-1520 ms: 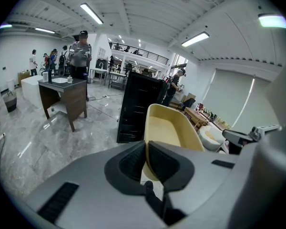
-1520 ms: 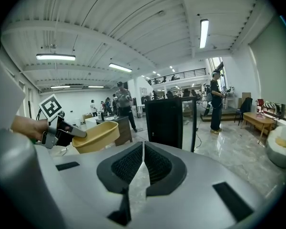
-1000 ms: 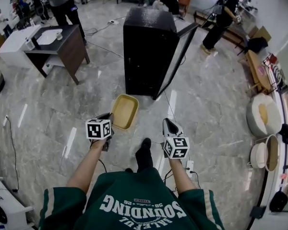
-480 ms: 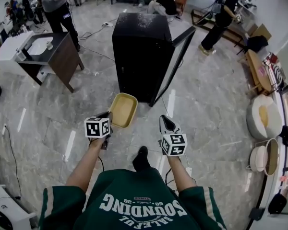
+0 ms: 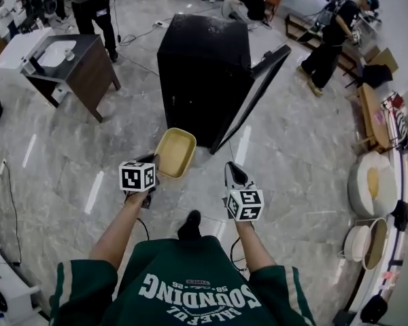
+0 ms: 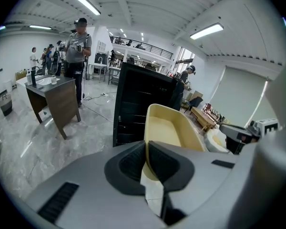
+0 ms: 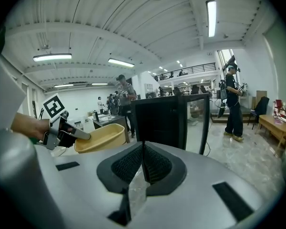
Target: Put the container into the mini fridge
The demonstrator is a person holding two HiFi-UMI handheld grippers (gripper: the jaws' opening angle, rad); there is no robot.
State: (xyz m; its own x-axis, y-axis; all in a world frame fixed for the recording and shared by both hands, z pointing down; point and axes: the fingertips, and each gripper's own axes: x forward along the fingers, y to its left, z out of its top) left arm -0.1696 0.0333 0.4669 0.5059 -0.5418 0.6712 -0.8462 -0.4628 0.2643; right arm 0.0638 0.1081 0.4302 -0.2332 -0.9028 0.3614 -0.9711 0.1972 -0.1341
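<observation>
The pale yellow container (image 5: 175, 152) hangs above the floor, and my left gripper (image 5: 149, 165) is shut on its near rim. In the left gripper view the container (image 6: 174, 130) stretches away from the shut left gripper (image 6: 146, 144) toward the black mini fridge (image 6: 140, 104). The mini fridge (image 5: 204, 73) stands on the floor just beyond the container, its door (image 5: 258, 87) swung open on the right. My right gripper (image 5: 232, 175) is shut and holds nothing, to the right of the container. The right gripper view looks past the right gripper (image 7: 143, 147) at the fridge (image 7: 162, 118) and the container (image 7: 101, 136).
A brown desk (image 5: 81, 63) stands to the fridge's left with a person beyond it. More people stand behind the fridge and at the back right (image 5: 330, 43). White tubs (image 5: 374, 172) line the right wall. A cable runs over the marble floor by my foot (image 5: 188, 224).
I have stepped a little closer to the fridge, which now looks larger. The left gripper still holds the container; both grippers keep their places relative to me.
</observation>
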